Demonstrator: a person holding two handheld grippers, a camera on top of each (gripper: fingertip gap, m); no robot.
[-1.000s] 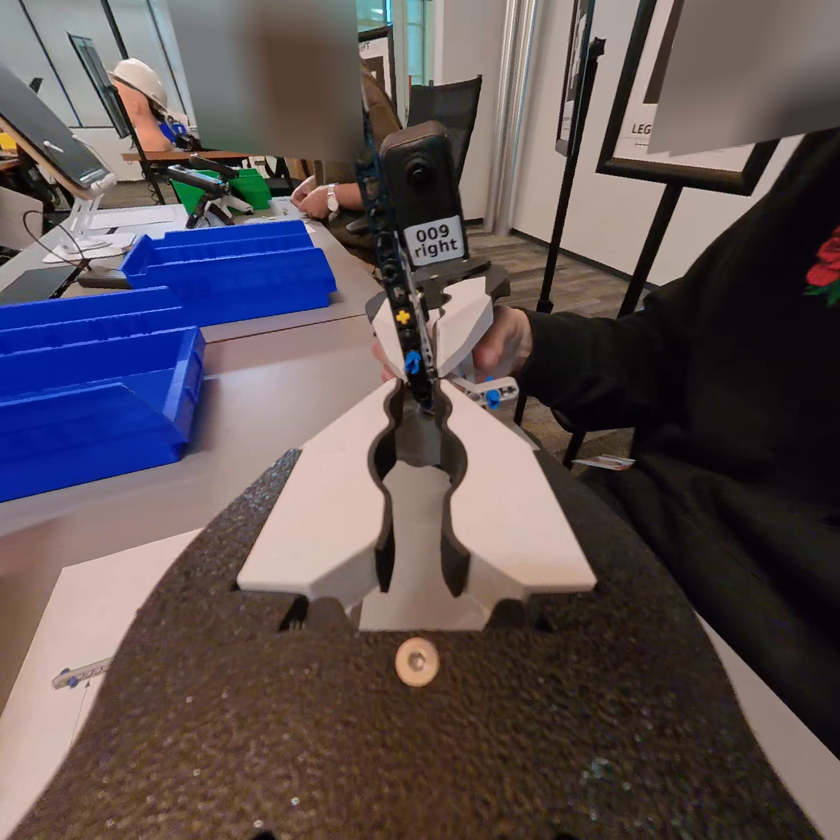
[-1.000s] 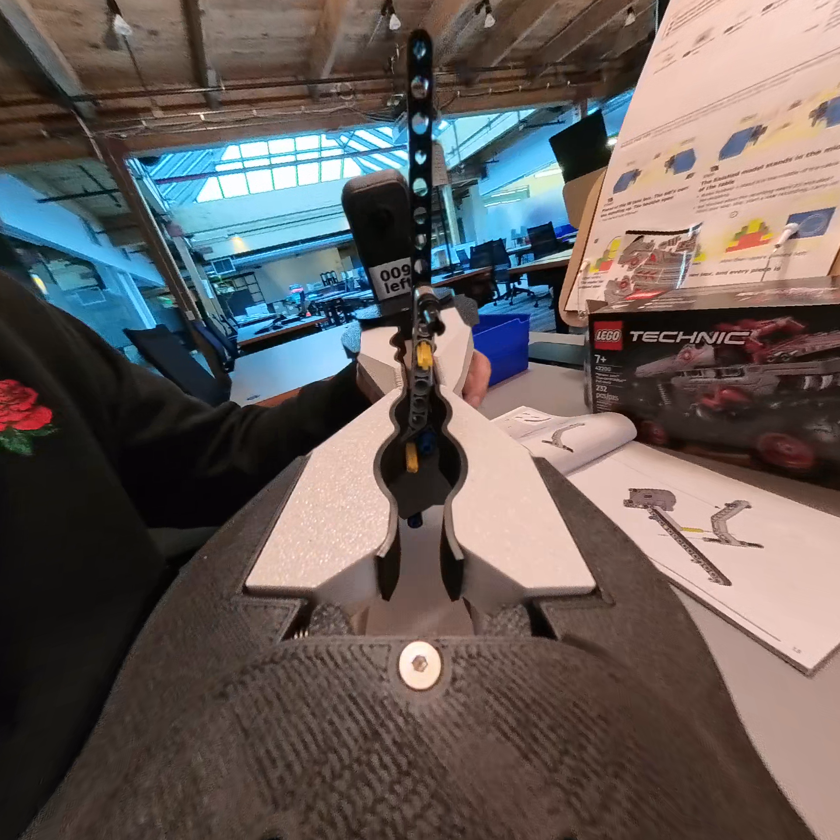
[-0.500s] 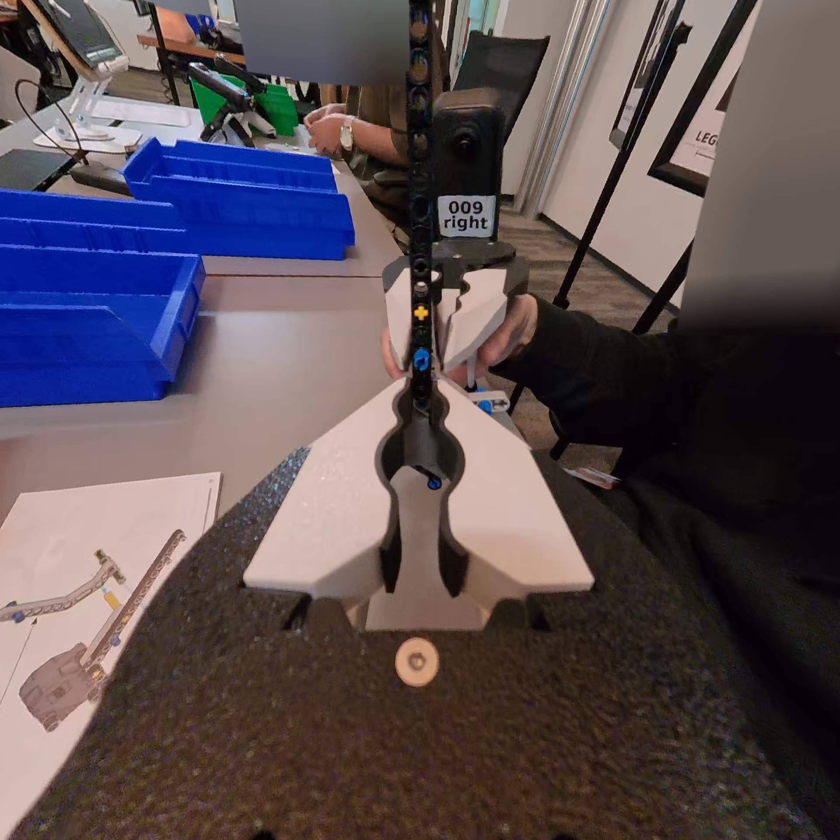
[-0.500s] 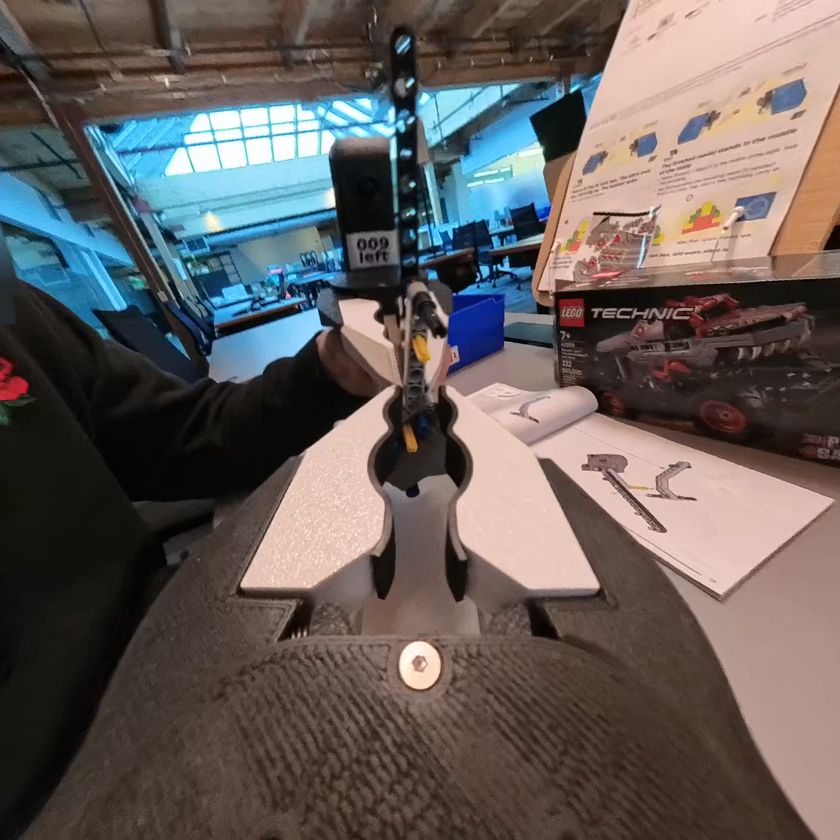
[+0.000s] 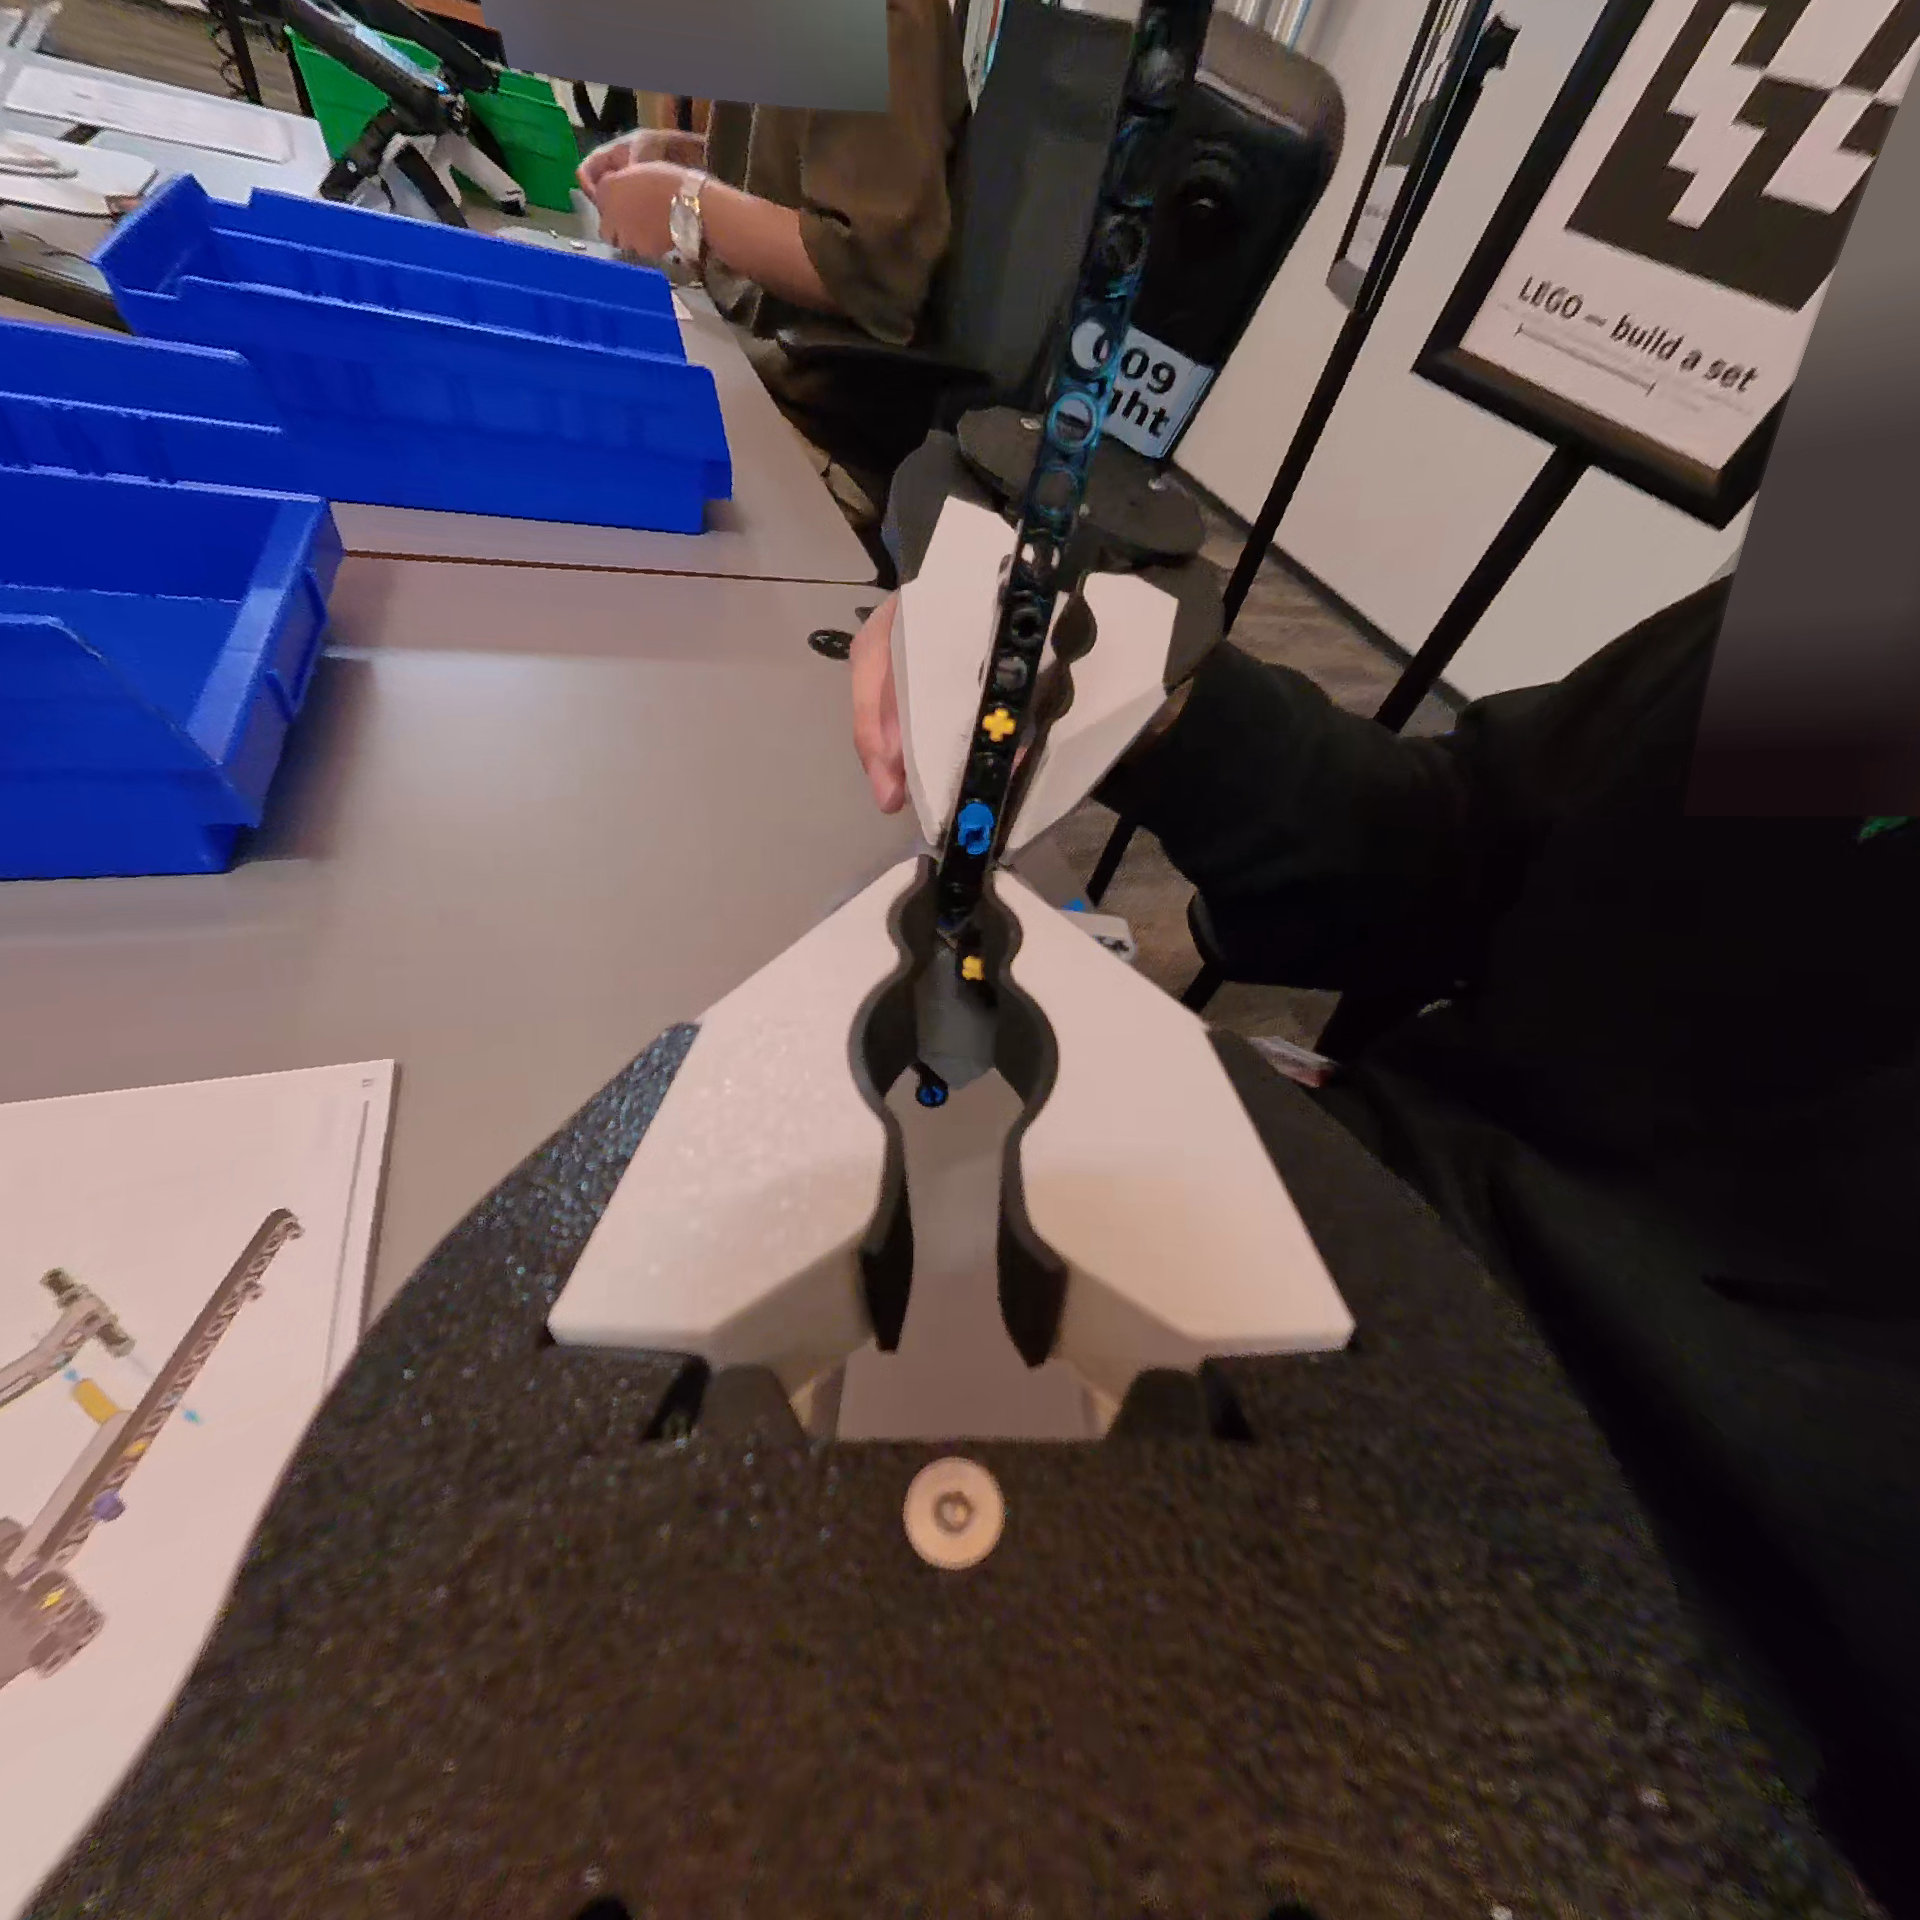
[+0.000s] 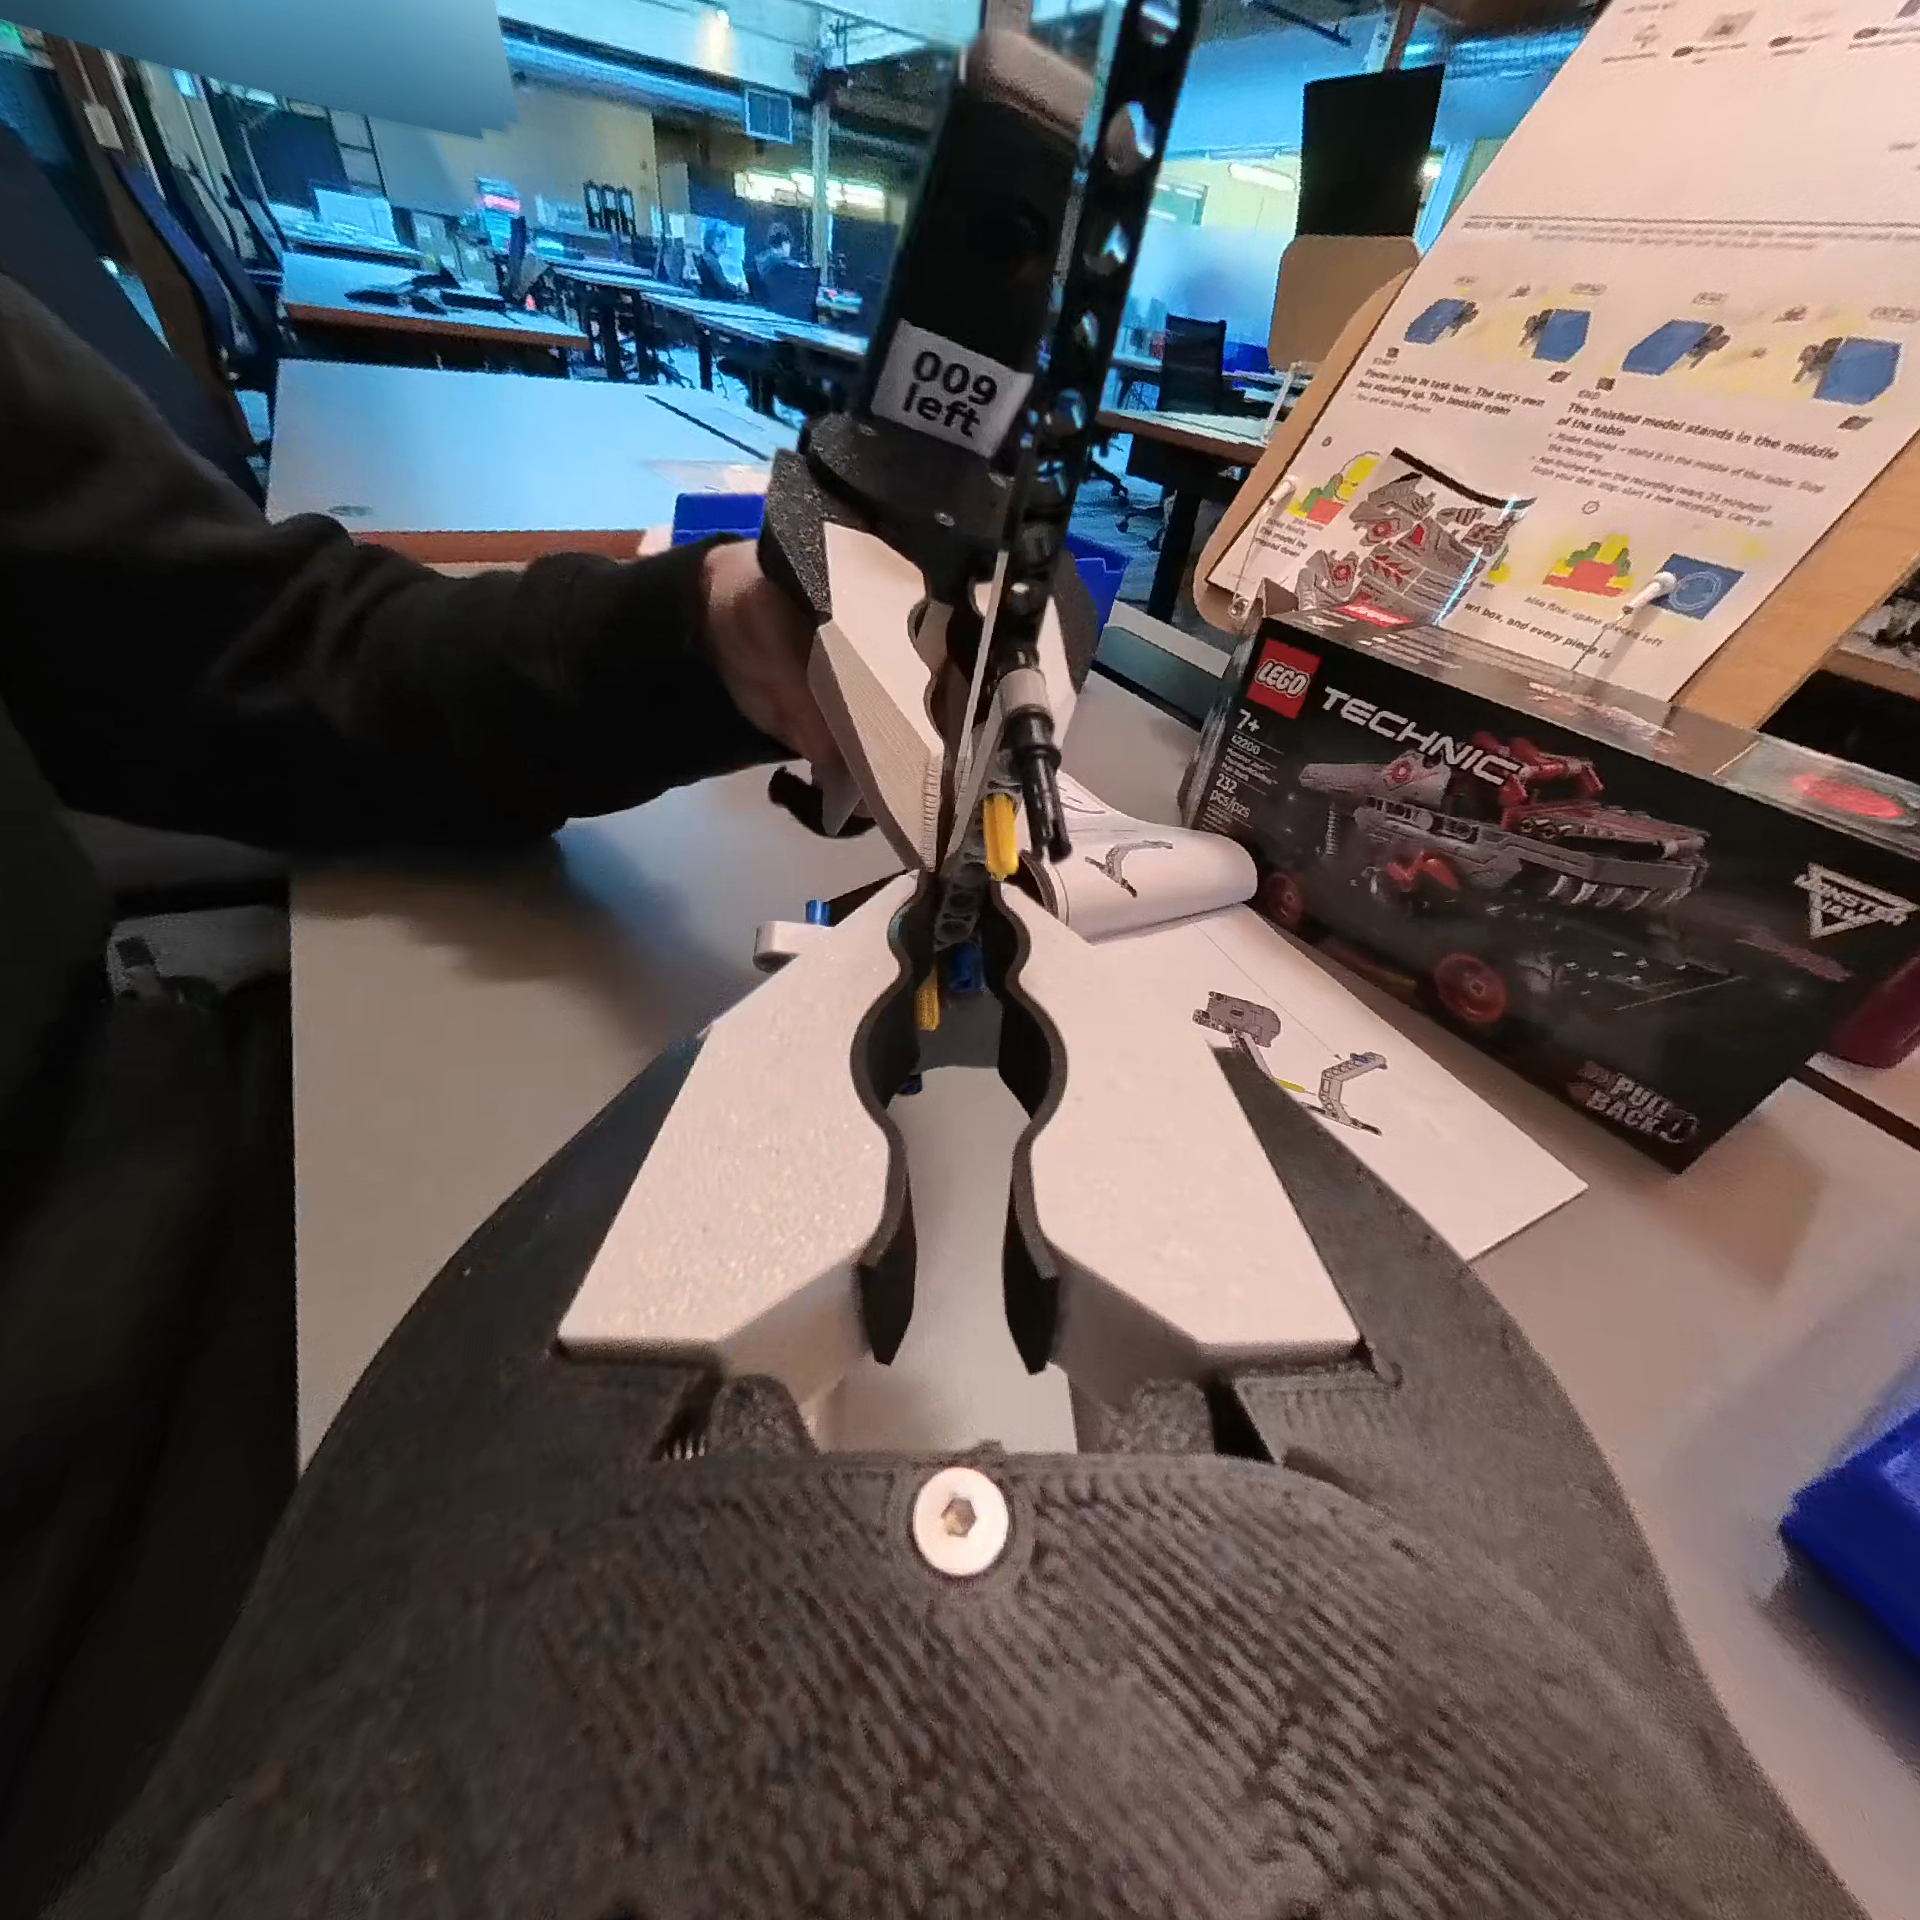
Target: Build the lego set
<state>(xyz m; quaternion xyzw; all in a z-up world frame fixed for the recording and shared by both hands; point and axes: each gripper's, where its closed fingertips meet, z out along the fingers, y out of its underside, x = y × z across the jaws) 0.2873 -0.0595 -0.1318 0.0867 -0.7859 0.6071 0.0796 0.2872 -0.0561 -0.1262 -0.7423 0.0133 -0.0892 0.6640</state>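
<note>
Blue bins [image 5: 343, 416] stood left of the left tongs [image 5: 961, 904], contents hidden; the set's box [image 6: 1558, 862] lay closed right of the right tongs [image 6: 956, 894]. Both tongs, tip to tip above the table [image 5: 582, 790], pinched the upright black lego beam [image 5: 1049, 540], which leaned slightly right. Each hand [image 6: 758, 665] gripped from behind.
</note>
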